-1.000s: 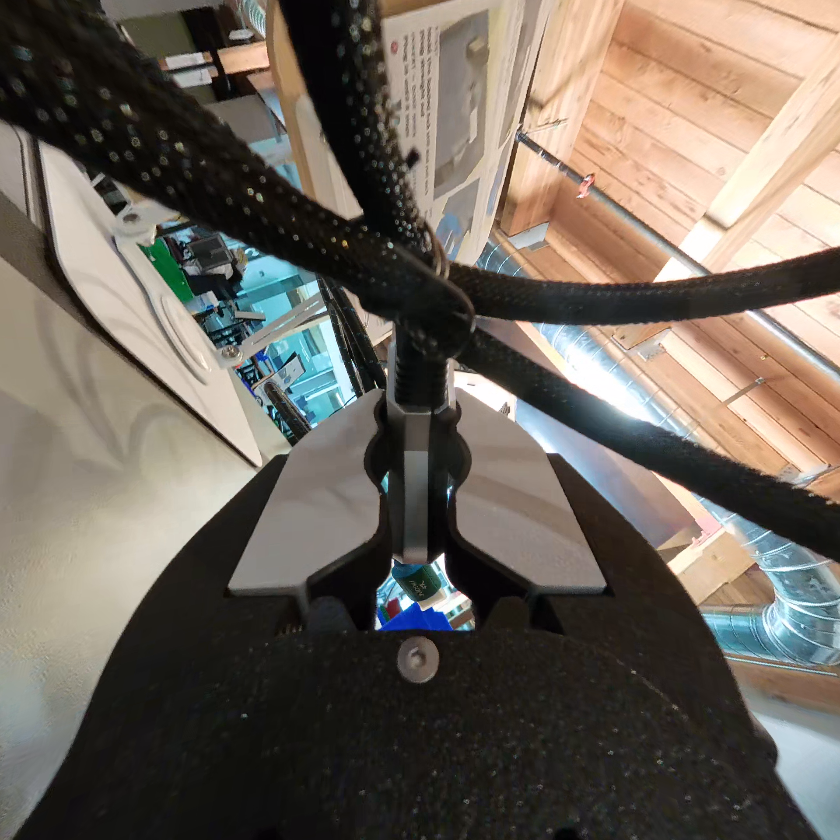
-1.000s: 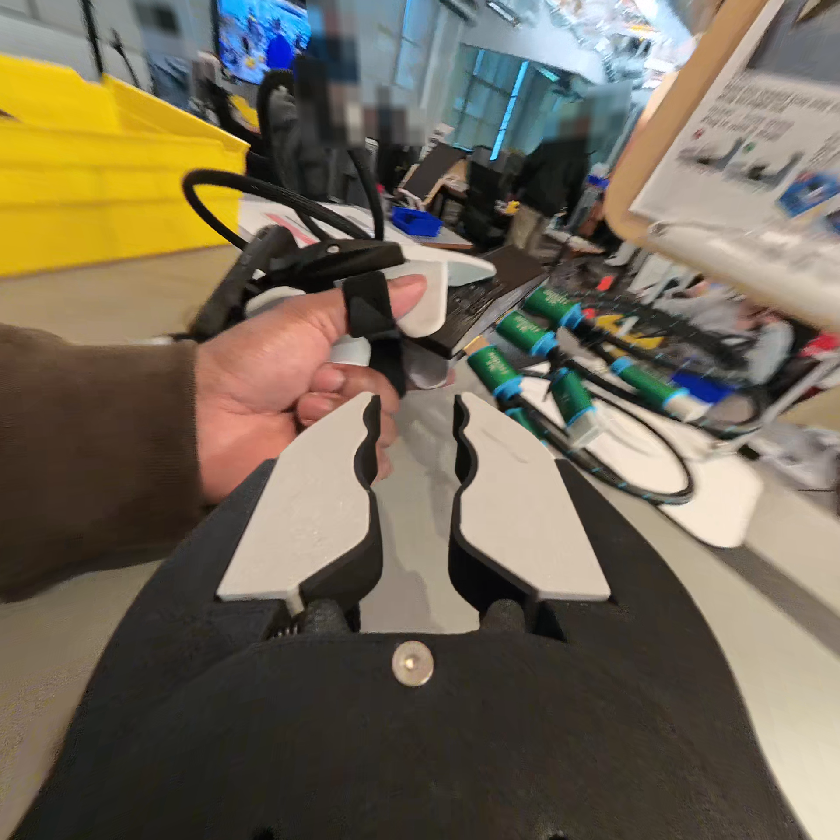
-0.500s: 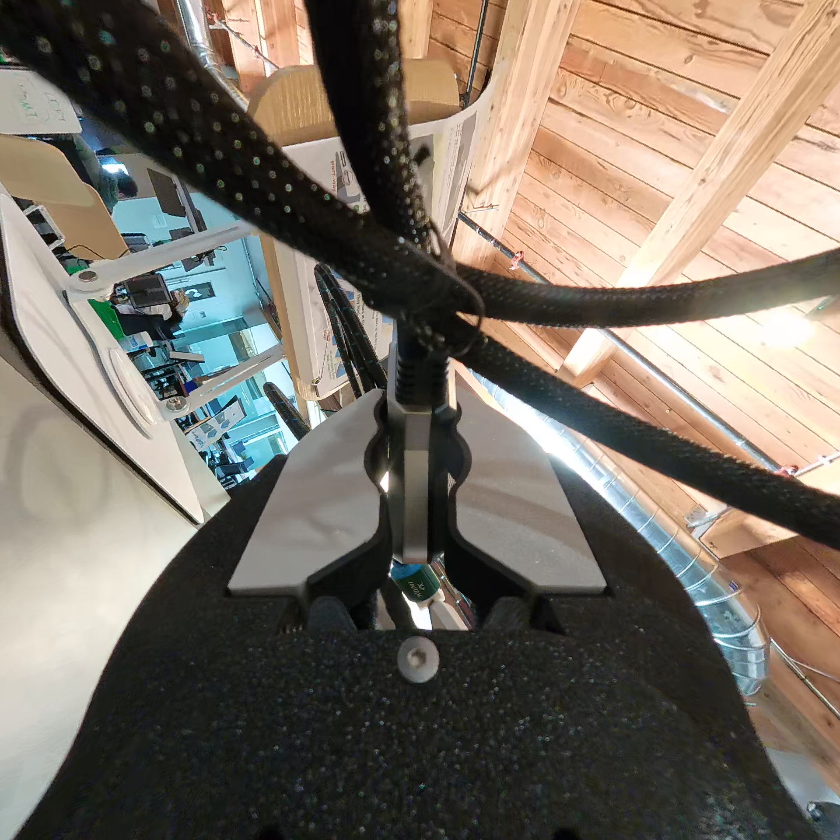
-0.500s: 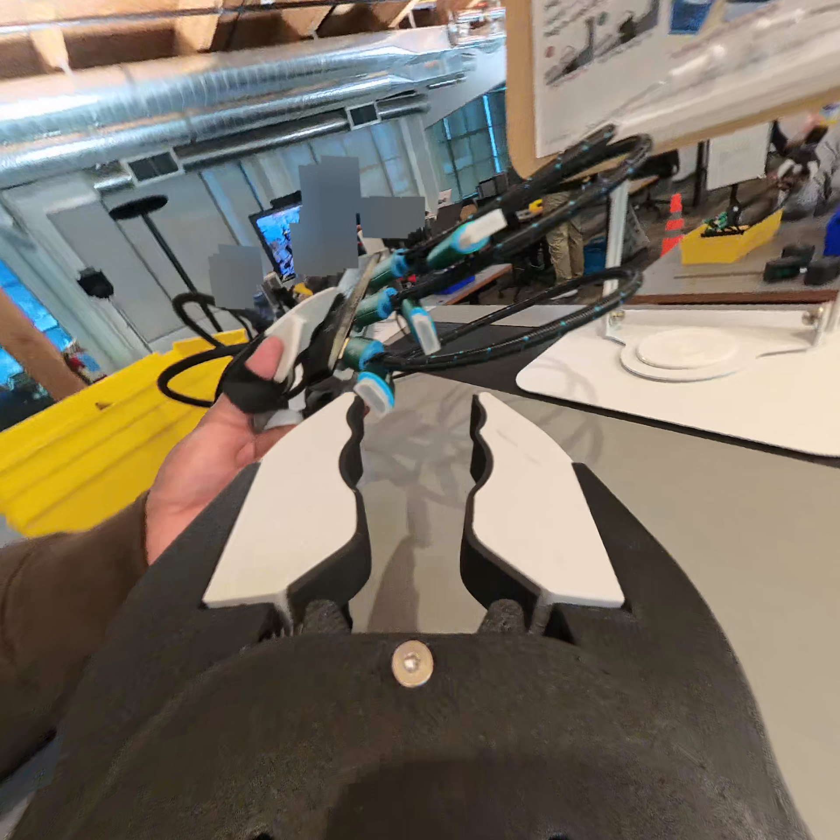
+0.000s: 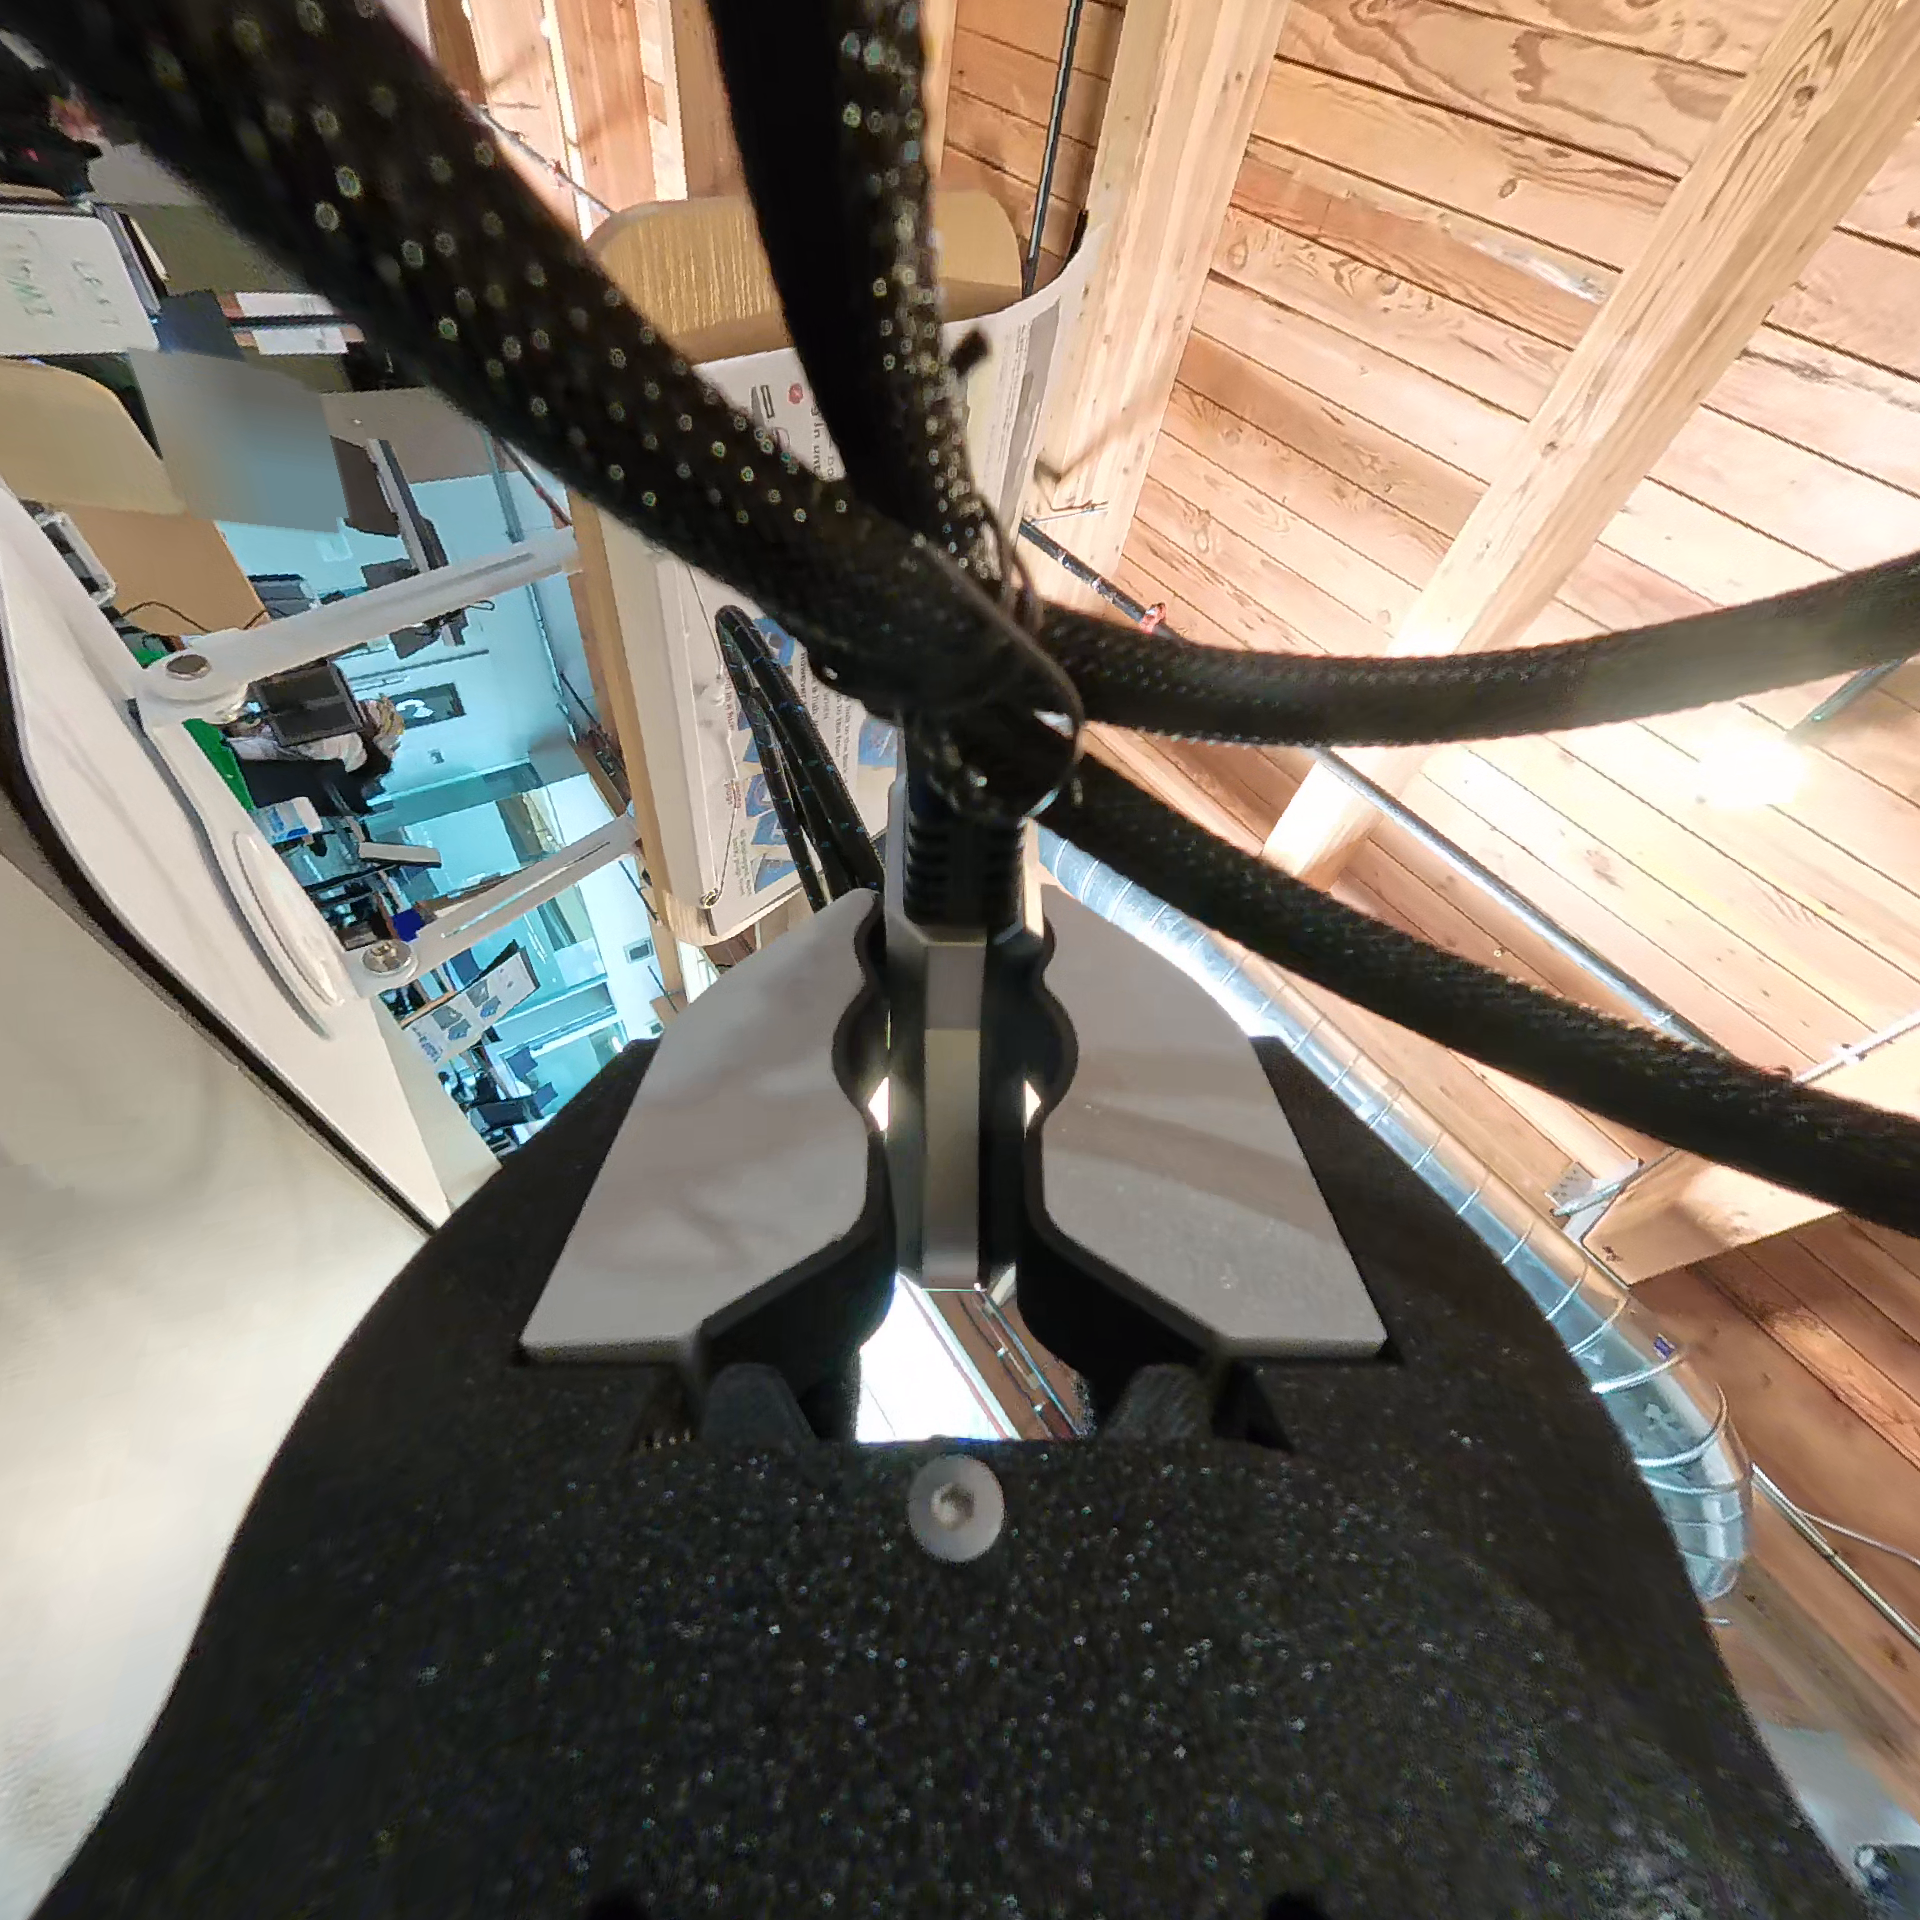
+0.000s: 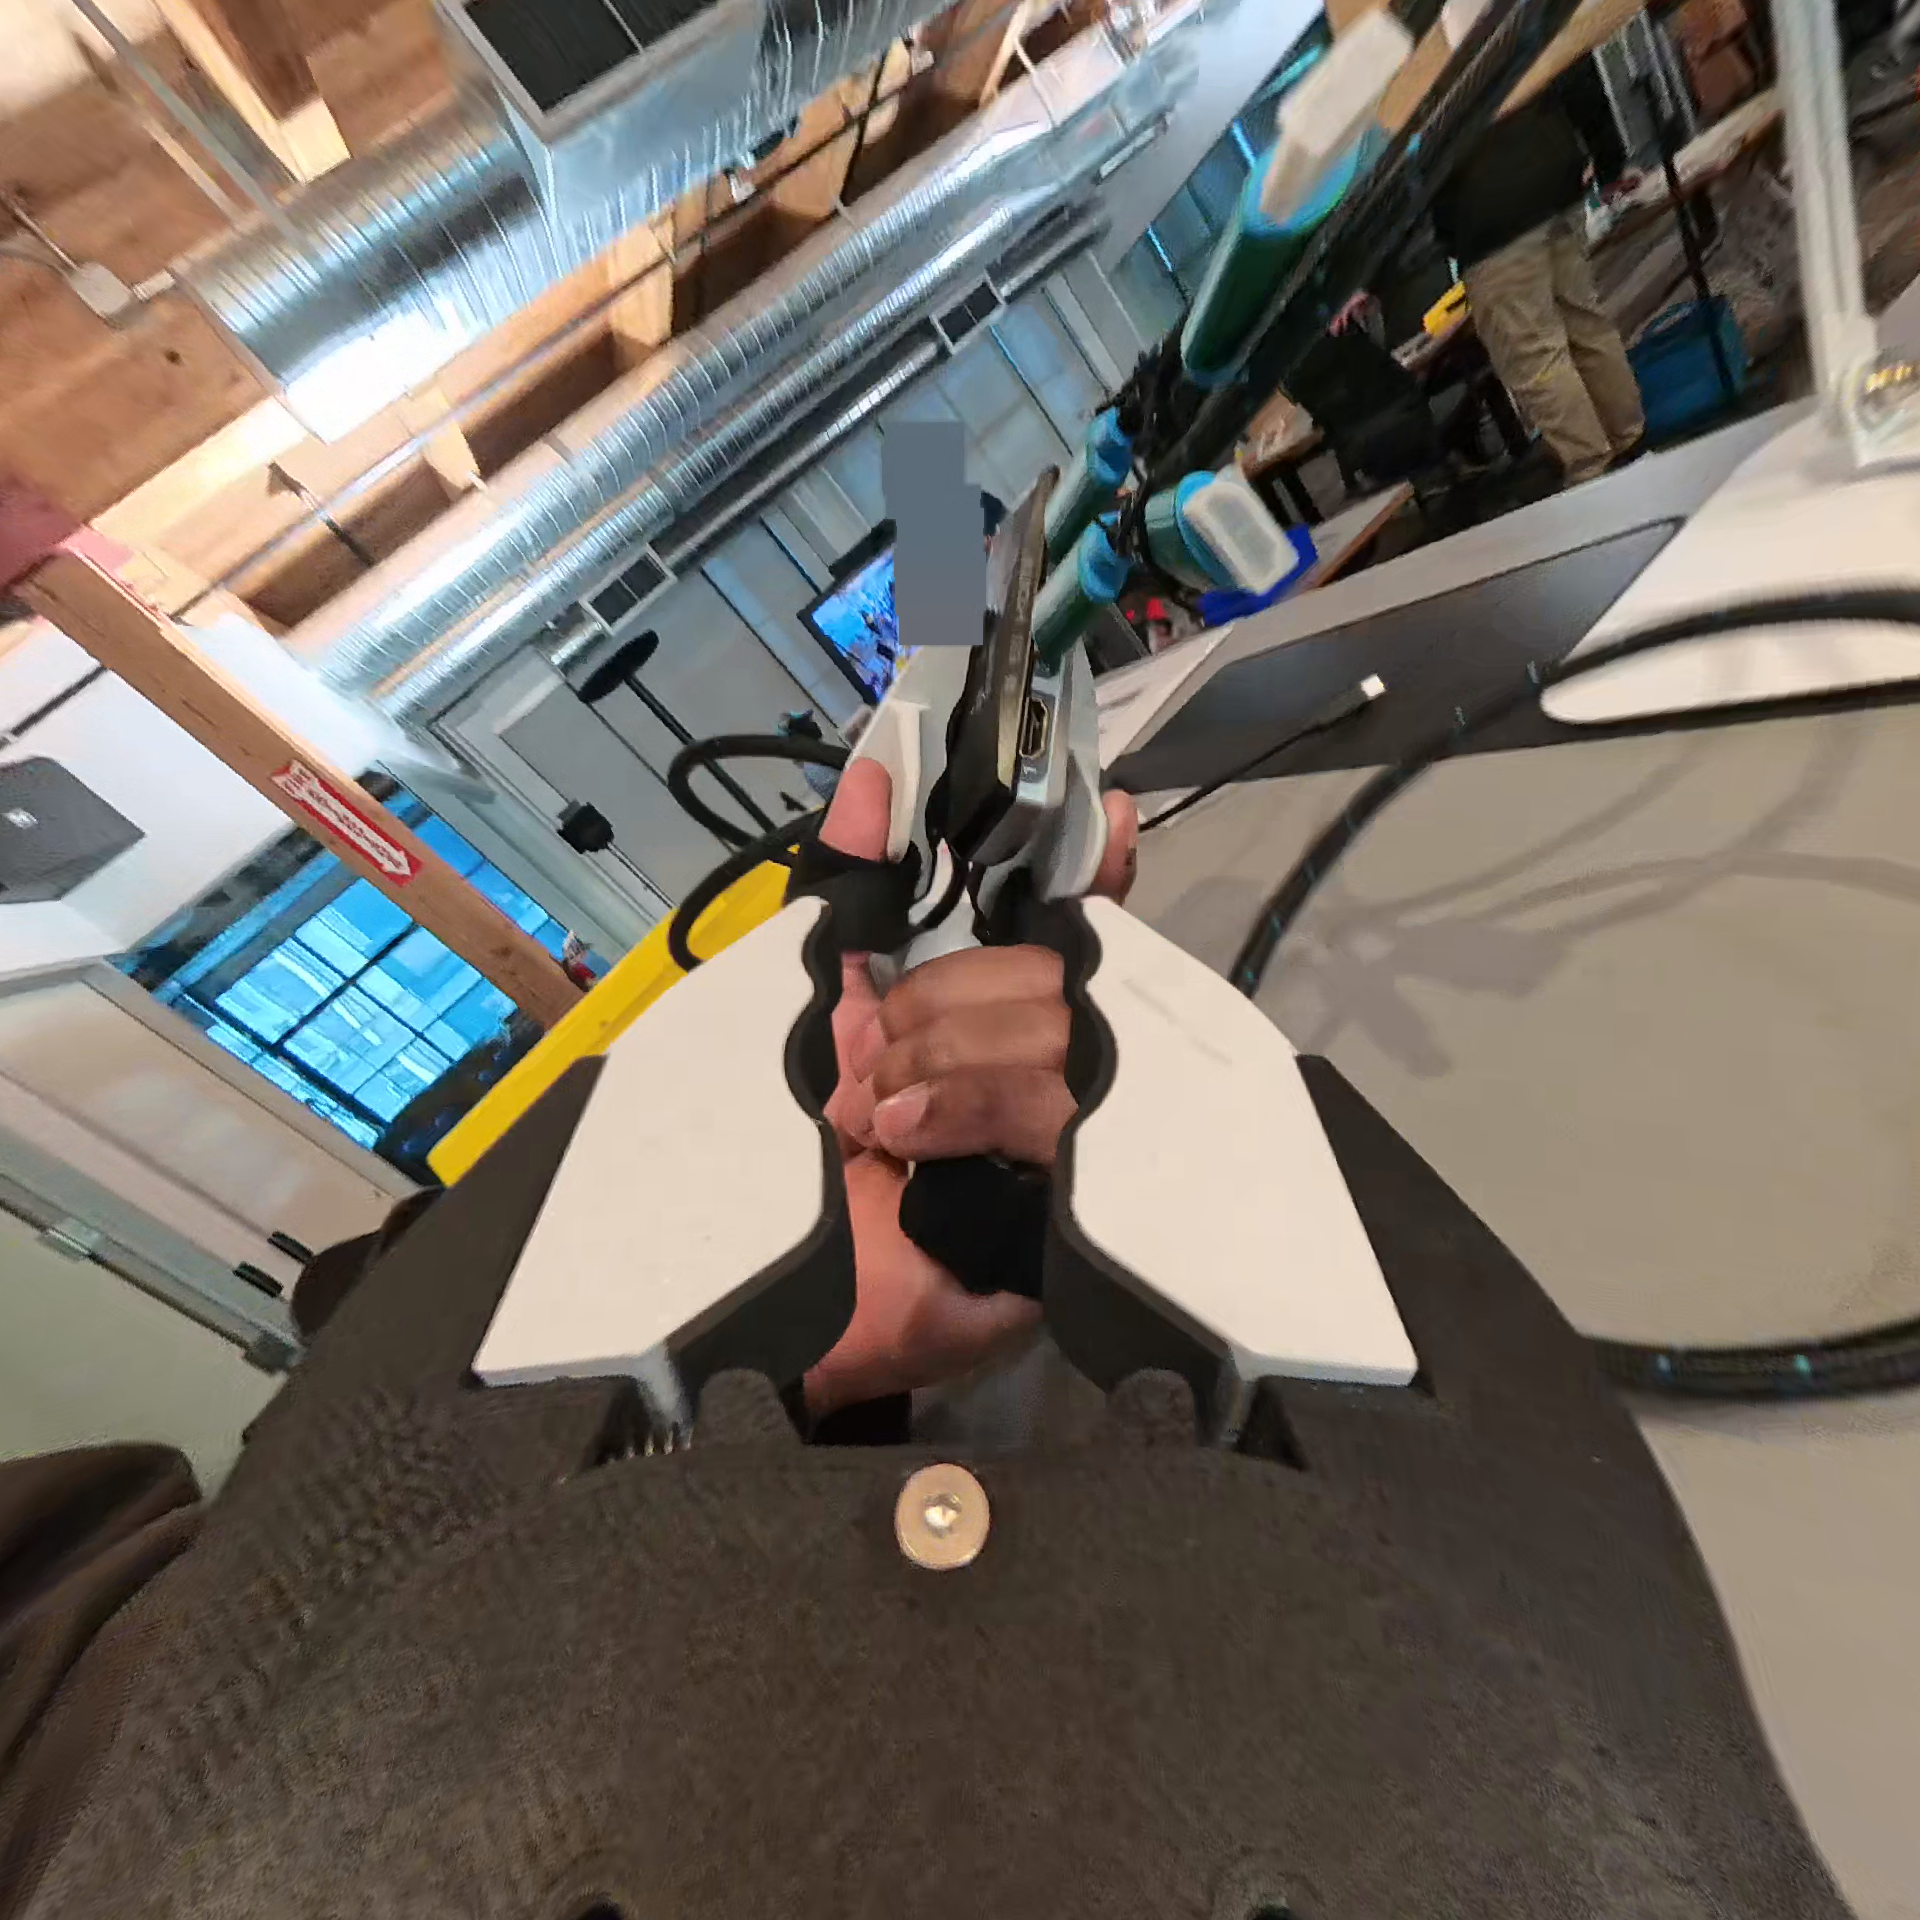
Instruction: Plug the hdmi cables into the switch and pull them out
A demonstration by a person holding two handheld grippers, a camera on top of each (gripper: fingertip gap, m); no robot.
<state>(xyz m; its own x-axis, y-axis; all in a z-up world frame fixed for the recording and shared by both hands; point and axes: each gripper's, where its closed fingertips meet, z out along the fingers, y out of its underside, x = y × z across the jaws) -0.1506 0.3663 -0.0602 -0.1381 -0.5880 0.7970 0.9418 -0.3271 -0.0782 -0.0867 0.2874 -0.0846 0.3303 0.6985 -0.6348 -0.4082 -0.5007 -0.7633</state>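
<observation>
The grey adapter block [image 5: 951,1101] sits pinched between the left gripper [image 5: 956,935] fingers, whose pads press on both of its flanks. From the block's far end a ribbed black strain relief leads into a knot of black braided cables [image 5: 644,416] that fan out above it. Seen from the right gripper [image 6: 951,925], the block [image 6: 1049,748] is held aloft just beyond its fingertips, a socket showing in its edge. The right gripper's fingers stand spread with nothing in them, the person's hand [image 6: 956,1081] behind the gap. Green plugs [image 6: 1236,281] hang beyond the block.
</observation>
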